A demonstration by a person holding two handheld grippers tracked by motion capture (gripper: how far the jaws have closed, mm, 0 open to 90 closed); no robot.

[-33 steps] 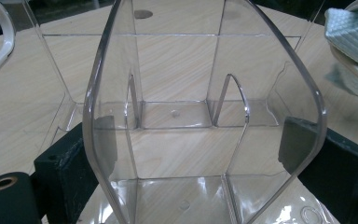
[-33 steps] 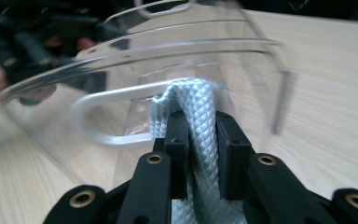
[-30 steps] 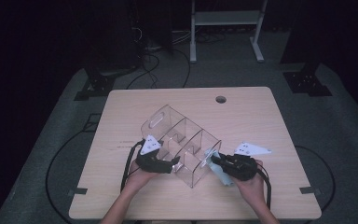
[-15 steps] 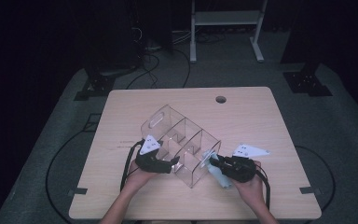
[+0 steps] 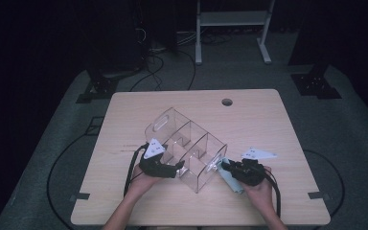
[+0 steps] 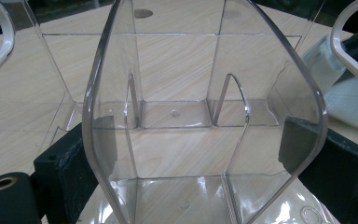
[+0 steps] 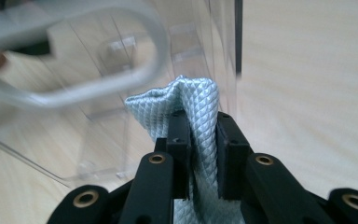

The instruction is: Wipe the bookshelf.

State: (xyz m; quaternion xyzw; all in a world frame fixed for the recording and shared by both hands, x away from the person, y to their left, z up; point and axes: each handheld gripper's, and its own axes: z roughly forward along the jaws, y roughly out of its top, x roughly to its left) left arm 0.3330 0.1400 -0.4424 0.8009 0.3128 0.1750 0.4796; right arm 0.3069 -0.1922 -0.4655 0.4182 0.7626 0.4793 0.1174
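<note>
Black claws (image 7: 198,140), brass-ringed screw holes

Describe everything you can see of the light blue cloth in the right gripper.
The cloth is pale blue-green, with a fine woven diamond pattern, soft and bunched into a fold. The right gripper pinches it between its two black jaws, and a rounded bulge rises above them. In the high view the cloth hangs under that gripper, low over the table, right beside the near end wall of the clear plastic organizer. Whether it presses on the wall is hard to tell.
</note>
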